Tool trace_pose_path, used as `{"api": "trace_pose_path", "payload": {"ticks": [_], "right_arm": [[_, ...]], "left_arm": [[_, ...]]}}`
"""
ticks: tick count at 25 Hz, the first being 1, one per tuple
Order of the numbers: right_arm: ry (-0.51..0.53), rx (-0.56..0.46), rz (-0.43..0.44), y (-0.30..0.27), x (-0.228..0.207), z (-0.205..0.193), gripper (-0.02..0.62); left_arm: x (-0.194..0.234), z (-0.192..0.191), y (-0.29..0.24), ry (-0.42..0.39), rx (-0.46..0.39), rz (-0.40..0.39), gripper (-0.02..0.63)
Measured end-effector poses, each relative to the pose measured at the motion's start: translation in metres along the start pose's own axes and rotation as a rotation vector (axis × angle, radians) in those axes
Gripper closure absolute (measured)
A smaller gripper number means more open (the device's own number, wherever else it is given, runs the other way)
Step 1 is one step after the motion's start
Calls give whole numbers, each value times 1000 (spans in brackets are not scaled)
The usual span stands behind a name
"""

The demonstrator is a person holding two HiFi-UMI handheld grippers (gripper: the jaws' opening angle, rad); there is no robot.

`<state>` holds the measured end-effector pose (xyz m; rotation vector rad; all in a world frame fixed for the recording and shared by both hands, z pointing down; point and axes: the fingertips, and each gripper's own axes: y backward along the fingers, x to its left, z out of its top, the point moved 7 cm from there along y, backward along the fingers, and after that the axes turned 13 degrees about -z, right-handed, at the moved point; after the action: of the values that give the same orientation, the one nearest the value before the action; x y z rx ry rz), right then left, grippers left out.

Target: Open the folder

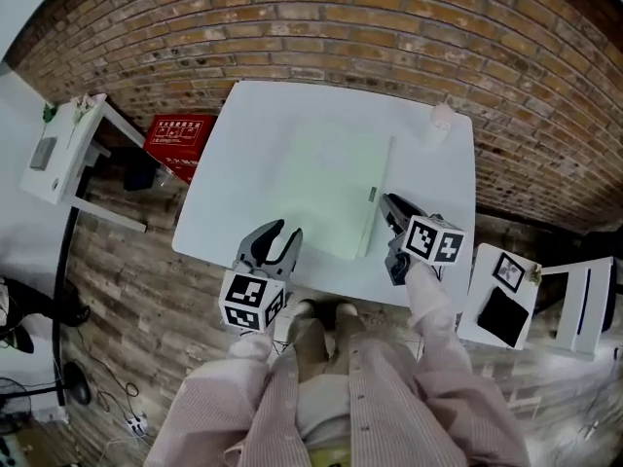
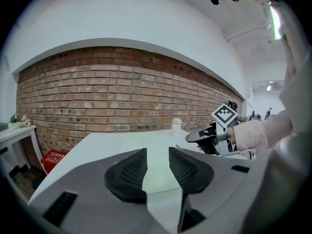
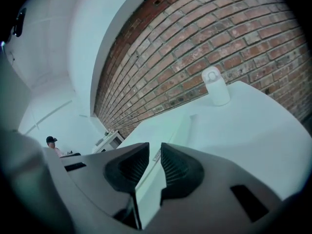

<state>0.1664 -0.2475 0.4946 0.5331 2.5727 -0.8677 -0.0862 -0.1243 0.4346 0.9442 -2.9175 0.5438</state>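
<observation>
**Jaws.** The left gripper [image 2: 157, 152] has its 2 jaws apart with nothing between the pads. Only the pale green folder [image 2: 155, 175] shows through the gap. The right gripper [image 3: 155, 147] has its jaws apart by a narrower gap, also on nothing. The folder's edge runs through that gap, not touched.

**Folder.** The folder [image 1: 331, 193] lies flat and closed on the white table [image 1: 263, 125]. Its long axis runs from the near edge toward the brick wall, slightly slanted. Its right long edge looks thick and carries a small label [image 1: 372, 195]. Whether that edge is the spine or the opening side cannot be told.

**Relation for the next move.**
- The right gripper [image 1: 391, 205] sits just beside the right long edge, toward the near corner, pointing along it. It is the nearer of the 2.
- The left gripper [image 1: 285, 230] hangs over the table's near edge, just short of the folder's near left corner, with the folder straight ahead.
- Judgement: the cover is not yet lifted. Either gripper must first reach a free edge.
</observation>
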Motion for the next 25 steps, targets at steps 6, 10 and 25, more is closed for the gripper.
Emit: {"api": "trace_pose_path", "payload": {"ticks": [6, 10, 25], "right_arm": [[-92, 19, -56, -16, -8, -9, 518], [-146, 23, -72, -24, -8, -18, 518], [-280, -2, -83, -24, -10, -33, 518]], "left_arm": [[7, -4, -25, -148, 127, -161, 463], [6, -6, -34, -225, 200, -275, 444], [-20, -40, -50, -669, 430, -470, 330]]}}
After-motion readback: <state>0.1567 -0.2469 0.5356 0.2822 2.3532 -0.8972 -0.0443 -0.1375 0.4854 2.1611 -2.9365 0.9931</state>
